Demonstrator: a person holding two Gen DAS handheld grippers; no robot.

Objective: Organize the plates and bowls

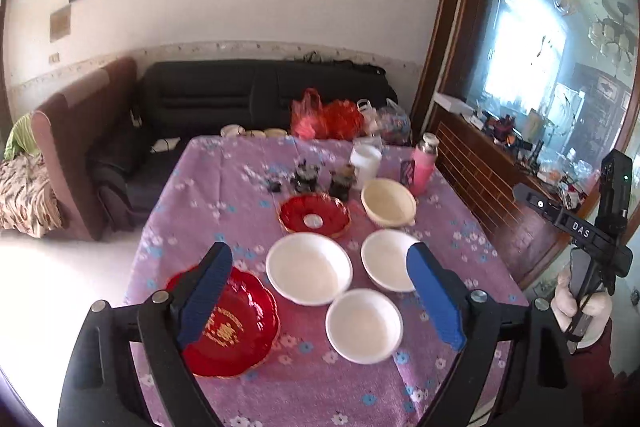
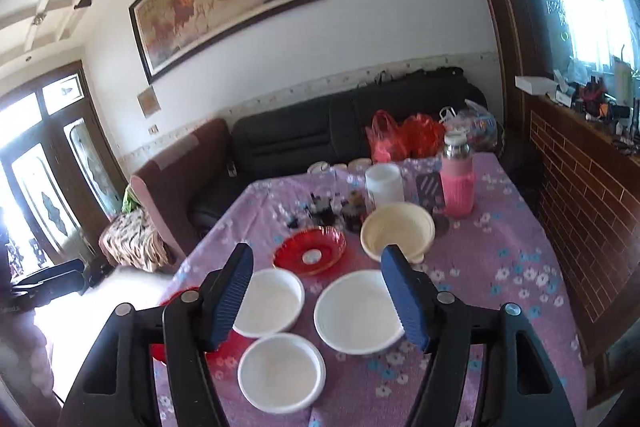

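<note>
Three white bowls (image 1: 308,269) (image 1: 390,261) (image 1: 364,325) stand close together on the purple flowered tablecloth (image 1: 224,187). A large red plate (image 1: 236,327) lies at their left, partly behind my left finger. Farther back sit a small red plate (image 1: 314,217) and a cream bowl (image 1: 388,203). My left gripper (image 1: 320,259) hangs above the table, open, with nothing between its blue pads. In the right wrist view my right gripper (image 2: 318,259) is also open and empty above the white bowls (image 2: 356,311), with the small red plate (image 2: 310,251) and cream bowl (image 2: 398,231) beyond.
A pink bottle (image 1: 424,163), a white cup (image 1: 366,161) and small dark jars (image 1: 308,179) stand at the back of the table, with red bags (image 1: 324,119) behind. A black sofa (image 1: 260,95) runs along the wall. A wooden cabinet (image 1: 500,187) borders the right side.
</note>
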